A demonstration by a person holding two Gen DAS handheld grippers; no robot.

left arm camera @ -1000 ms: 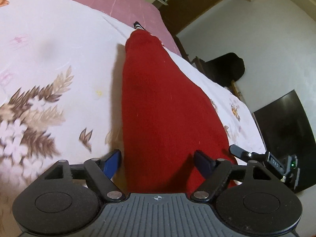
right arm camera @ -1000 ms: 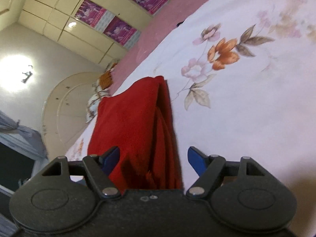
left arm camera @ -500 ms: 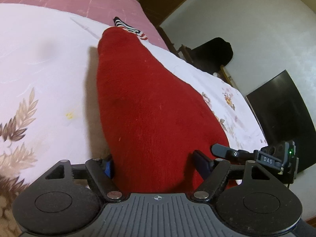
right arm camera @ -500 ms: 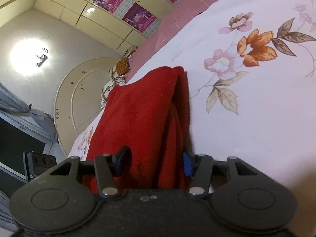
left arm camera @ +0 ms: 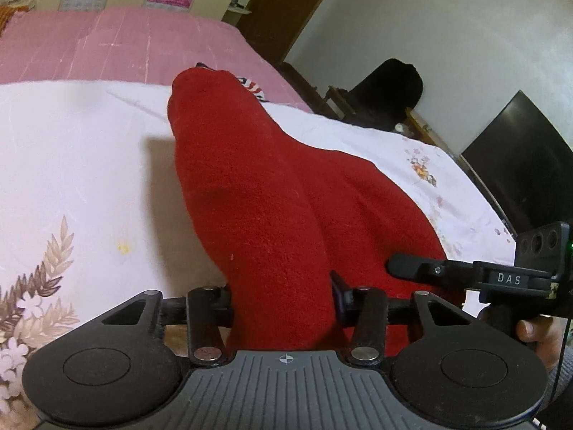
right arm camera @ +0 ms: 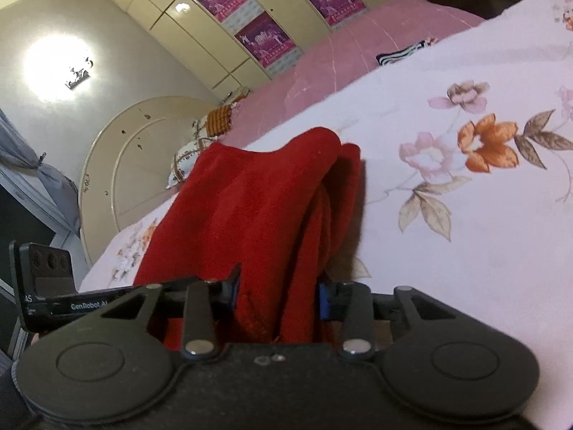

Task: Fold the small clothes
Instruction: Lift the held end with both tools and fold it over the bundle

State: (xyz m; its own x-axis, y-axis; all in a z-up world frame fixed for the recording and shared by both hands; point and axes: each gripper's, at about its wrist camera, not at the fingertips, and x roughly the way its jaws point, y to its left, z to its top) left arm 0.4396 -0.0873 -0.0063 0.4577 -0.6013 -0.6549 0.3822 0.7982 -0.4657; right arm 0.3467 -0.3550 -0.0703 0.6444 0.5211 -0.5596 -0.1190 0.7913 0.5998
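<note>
A red fleece garment (left arm camera: 258, 186) lies lengthwise on the floral bedsheet (left arm camera: 71, 179), its near end bunched and raised off the sheet. My left gripper (left arm camera: 283, 297) has that near end between its fingers; the jaws are closing and the pads press into the cloth. In the right wrist view the same red garment (right arm camera: 250, 197) shows folded layers along its right edge. There my right gripper (right arm camera: 277, 294) is closing too, with the layered cloth pinched between its blue pads. The two grippers hold the near edge side by side.
A black-and-white striped garment (left arm camera: 250, 86) lies at the far end, by the pink blanket (left arm camera: 107, 43). The right tool's body (left arm camera: 508, 279) and a hand (left arm camera: 537, 333) sit close on the right. A dark screen (left arm camera: 519, 157) stands past the bed edge; the headboard (right arm camera: 143, 150) is at left.
Both pairs of jaws have narrowed from wide apart onto the red cloth. Both grippers have risen and rolled, and the garment's near end has lifted and bunched.
</note>
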